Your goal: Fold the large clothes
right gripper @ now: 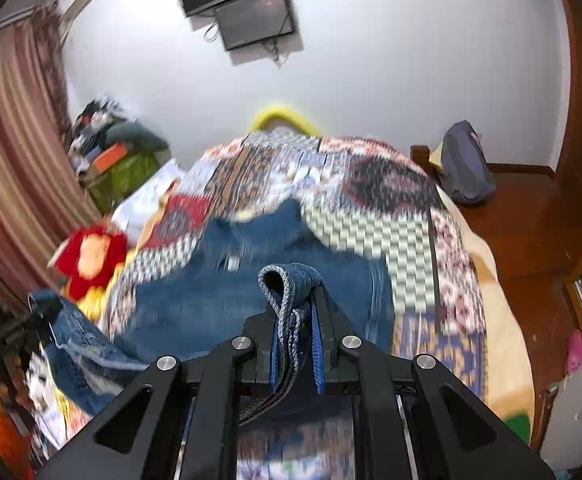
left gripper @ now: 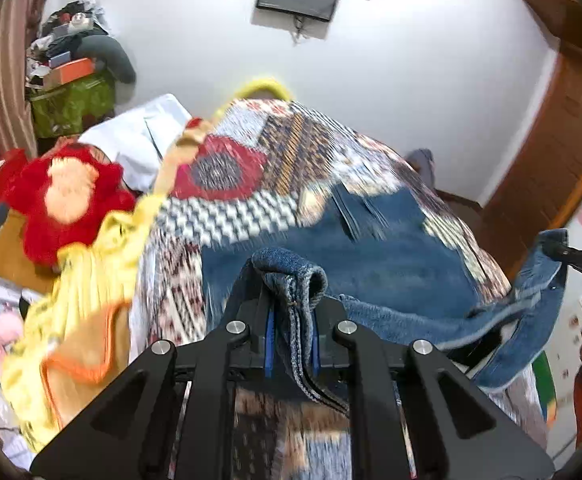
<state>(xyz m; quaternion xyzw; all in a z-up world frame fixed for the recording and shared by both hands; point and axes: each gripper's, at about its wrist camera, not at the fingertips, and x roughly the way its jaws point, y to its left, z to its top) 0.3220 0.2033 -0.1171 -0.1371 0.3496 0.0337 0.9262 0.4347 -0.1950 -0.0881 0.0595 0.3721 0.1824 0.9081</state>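
Note:
A pair of blue jeans (left gripper: 371,256) lies spread on a bed with a patchwork cover (left gripper: 275,152). My left gripper (left gripper: 291,300) is shut on a folded edge of the jeans, which bunches over the fingertips. My right gripper (right gripper: 297,304) is shut on another edge of the same jeans (right gripper: 231,296). Each gripper shows in the other's view: the right one at the far right (left gripper: 575,258) of the left wrist view, the left one at the far left (right gripper: 23,320) of the right wrist view, both with denim hanging between. Both views are motion-blurred.
A yellow garment (left gripper: 79,304) and a red plush toy (left gripper: 67,196) lie at the bed's left side. A cluttered green stand (left gripper: 71,100) is by the striped curtain (right gripper: 7,160). A backpack (right gripper: 465,164) sits right of the bed. A wooden door (left gripper: 563,128) is right.

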